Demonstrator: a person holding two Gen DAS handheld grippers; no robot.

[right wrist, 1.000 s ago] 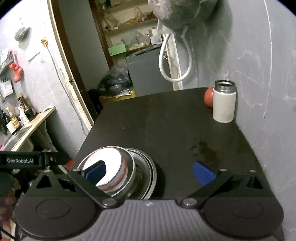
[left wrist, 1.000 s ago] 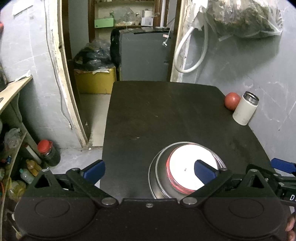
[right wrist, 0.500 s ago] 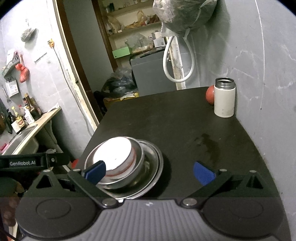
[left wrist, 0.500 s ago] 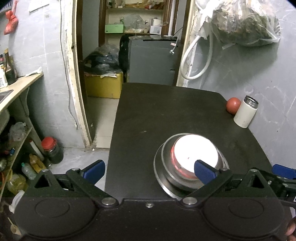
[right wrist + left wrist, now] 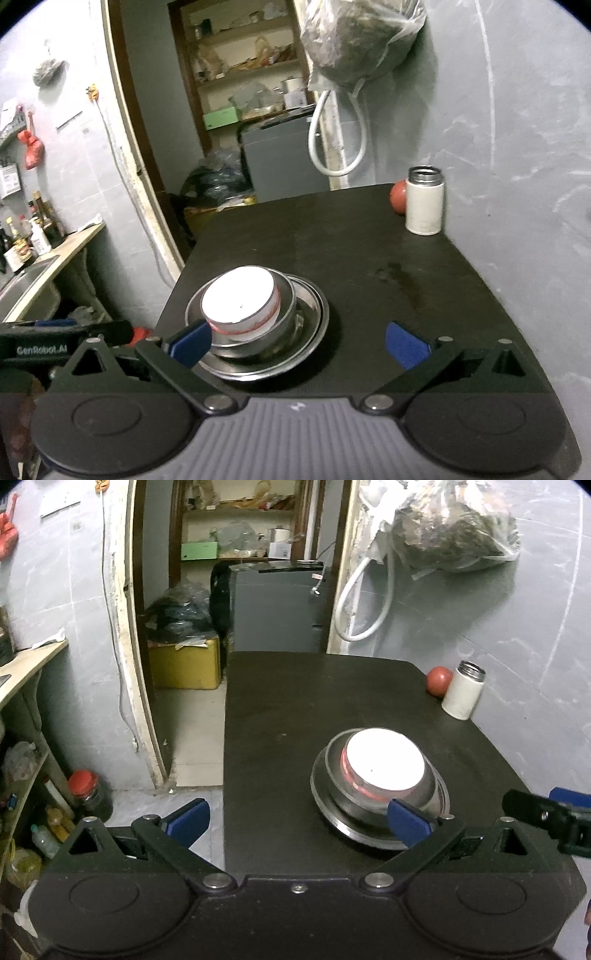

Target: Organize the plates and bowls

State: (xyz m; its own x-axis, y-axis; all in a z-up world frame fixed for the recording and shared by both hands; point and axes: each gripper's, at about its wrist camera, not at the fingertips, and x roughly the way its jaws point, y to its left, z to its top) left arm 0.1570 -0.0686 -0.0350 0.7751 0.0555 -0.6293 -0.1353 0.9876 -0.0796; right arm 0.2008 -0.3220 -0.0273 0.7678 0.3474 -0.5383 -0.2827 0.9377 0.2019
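Your left gripper point(image 5: 297, 818) hangs with jaws spread wide and nothing between them, off the near left corner of the table point(image 5: 295, 701); your right gripper point(image 5: 297, 341) is likewise agape and empty, above the near edge. The stack sits toward the near edge, closer to the left side in the right wrist view: a steel plate point(image 5: 314, 332) at the bottom, a steel bowl point(image 5: 286, 295) nested in it, and a white bowl with a red band point(image 5: 240, 299) set inside that, its interior glaring under the light (any detail within is washed out). All three read as seated level, one in the other, none tipped. At the far right corner, well apart from the stack, stands a white flask point(image 5: 424, 201) with a red ball-like thing point(image 5: 397, 197) just beside it against the wall; neither looks part of the job. Judgement: stacking appears done, since no loose plate or bowl shows anywhere else on the table. What may be left is only moving the stack to wherever it belongs, if anywhere, and the pictures show no such place
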